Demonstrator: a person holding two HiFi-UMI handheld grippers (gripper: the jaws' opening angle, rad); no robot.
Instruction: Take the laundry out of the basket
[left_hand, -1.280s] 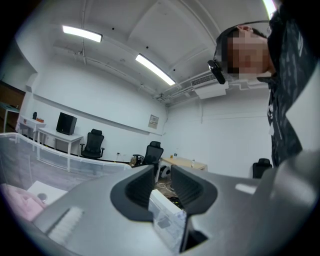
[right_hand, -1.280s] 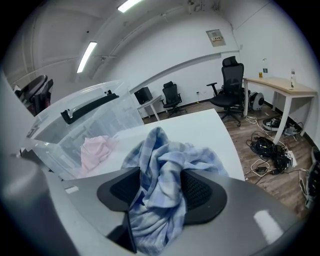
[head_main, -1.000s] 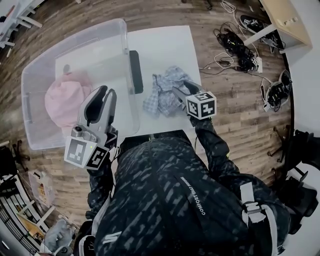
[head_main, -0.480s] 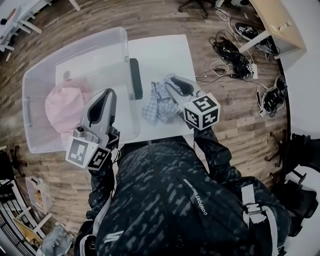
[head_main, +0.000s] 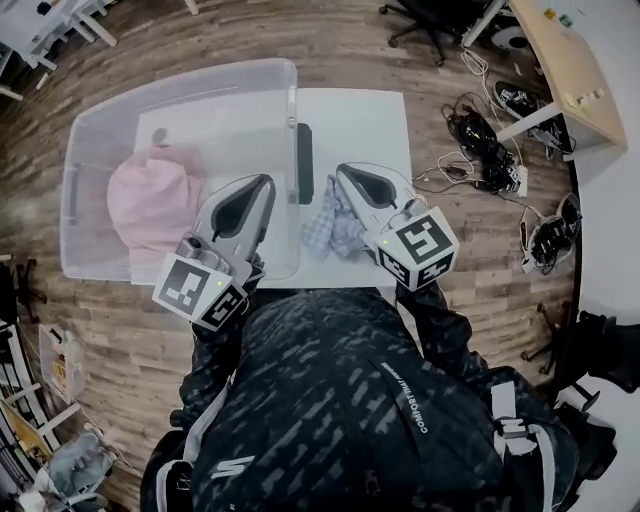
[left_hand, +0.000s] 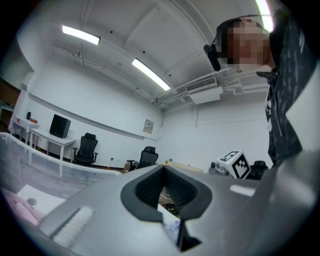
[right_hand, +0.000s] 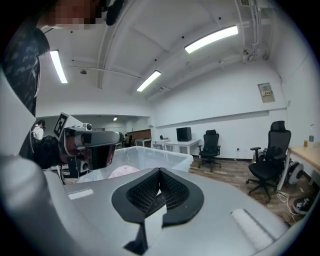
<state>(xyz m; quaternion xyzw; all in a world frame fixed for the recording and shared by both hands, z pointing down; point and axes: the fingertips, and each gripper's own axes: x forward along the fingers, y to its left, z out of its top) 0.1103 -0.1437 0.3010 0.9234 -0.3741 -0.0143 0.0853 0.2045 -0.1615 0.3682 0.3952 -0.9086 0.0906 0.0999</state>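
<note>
Below, white table (head_main: 352, 125) holding clear basket (head_main: 200, 98); wood floor (head_main: 480, 262), cables (head_main: 478, 150).

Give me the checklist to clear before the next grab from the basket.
1. Both grippers empty: ok. Nothing sits between the fingers of the left gripper or the right gripper.
2. Fingers open for a grab: not ok. Both pairs are shut.
3. Target in sight: ok. The pink garment lies inside the clear basket.
4. Last item delivered: ok. The blue checked garment lies on the white table, outside the basket.
5. Drop zone free: ok. A black object lies by the basket wall, apart from the blue checked garment.
6. More laundry under the pink garment: cannot tell.
</note>
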